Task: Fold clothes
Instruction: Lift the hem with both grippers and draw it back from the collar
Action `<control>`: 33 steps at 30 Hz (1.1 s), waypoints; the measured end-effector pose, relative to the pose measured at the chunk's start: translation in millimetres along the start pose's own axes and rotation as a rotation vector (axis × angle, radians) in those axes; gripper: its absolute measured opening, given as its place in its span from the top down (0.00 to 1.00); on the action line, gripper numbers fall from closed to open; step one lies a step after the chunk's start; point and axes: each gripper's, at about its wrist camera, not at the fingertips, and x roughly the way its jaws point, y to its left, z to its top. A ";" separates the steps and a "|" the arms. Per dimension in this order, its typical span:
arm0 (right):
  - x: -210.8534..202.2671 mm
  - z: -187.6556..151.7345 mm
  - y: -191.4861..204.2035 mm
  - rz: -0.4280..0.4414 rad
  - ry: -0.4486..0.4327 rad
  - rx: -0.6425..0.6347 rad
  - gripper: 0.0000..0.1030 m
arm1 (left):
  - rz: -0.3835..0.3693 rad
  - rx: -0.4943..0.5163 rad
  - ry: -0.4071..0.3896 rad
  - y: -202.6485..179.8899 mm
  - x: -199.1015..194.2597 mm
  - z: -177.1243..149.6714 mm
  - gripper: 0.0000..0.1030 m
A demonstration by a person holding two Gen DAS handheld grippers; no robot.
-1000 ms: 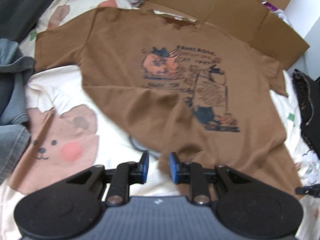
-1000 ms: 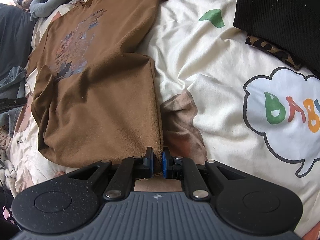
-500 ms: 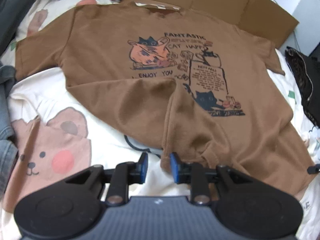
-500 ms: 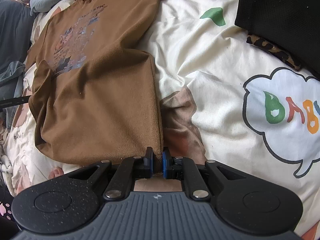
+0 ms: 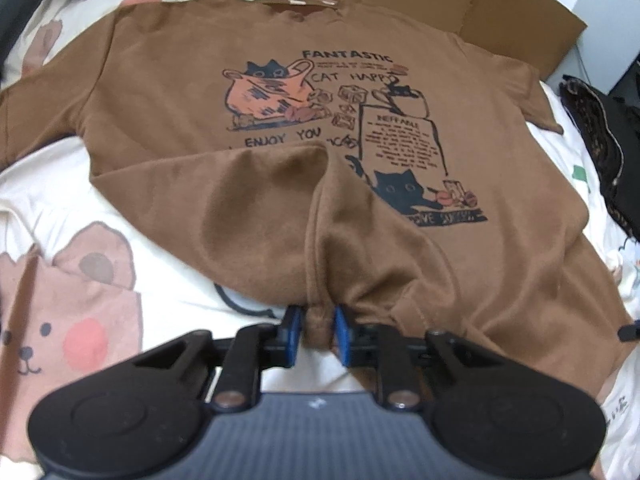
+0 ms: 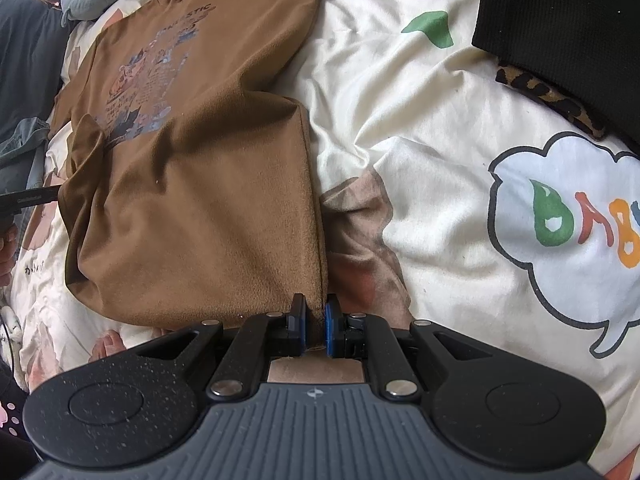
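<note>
Brown knit cotton is bunched between the jaws of my left gripper (image 5: 314, 330), which are closing on a thick pinch of the hem of the brown cat-print T-shirt (image 5: 280, 120). The shirt lies print-up on the cartoon-printed bedsheet (image 5: 72, 280), collar toward the flattened cardboard box (image 5: 500, 4) at the far end. My right gripper (image 6: 314, 326) is clamped tight on the other bottom corner of the hem, pads nearly together with only a thin edge of fabric between them.

My worry is uneven grips. The left has gathered a fat roll rather than a clean edge (several layers, I'd guess), so it could drag a diagonal crease up through the print, or catch the sheet beneath. The right holds so little cloth that a firm pull might slip it free. A ridge already runs up the middle from the left pinch; lifting now would likely fold that wrinkle in. The black garment (image 6: 560, 20) to the right sits near enough to snag a swung sleeve.
</note>
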 end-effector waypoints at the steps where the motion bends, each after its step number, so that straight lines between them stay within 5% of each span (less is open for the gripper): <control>1: 0.0 0.0 -0.3 0.001 0.000 0.002 0.93 | 0.000 -0.002 -0.001 -0.3 0.1 0.2 0.84; 10: -18.2 5.5 5.0 -0.002 -0.015 -0.015 0.93 | 0.010 -0.038 -0.013 4.7 -38.6 -3.8 0.93; 33: -155.9 42.7 60.1 0.022 -0.117 -0.129 0.94 | 0.144 -0.295 -0.205 59.8 -265.3 -27.6 0.95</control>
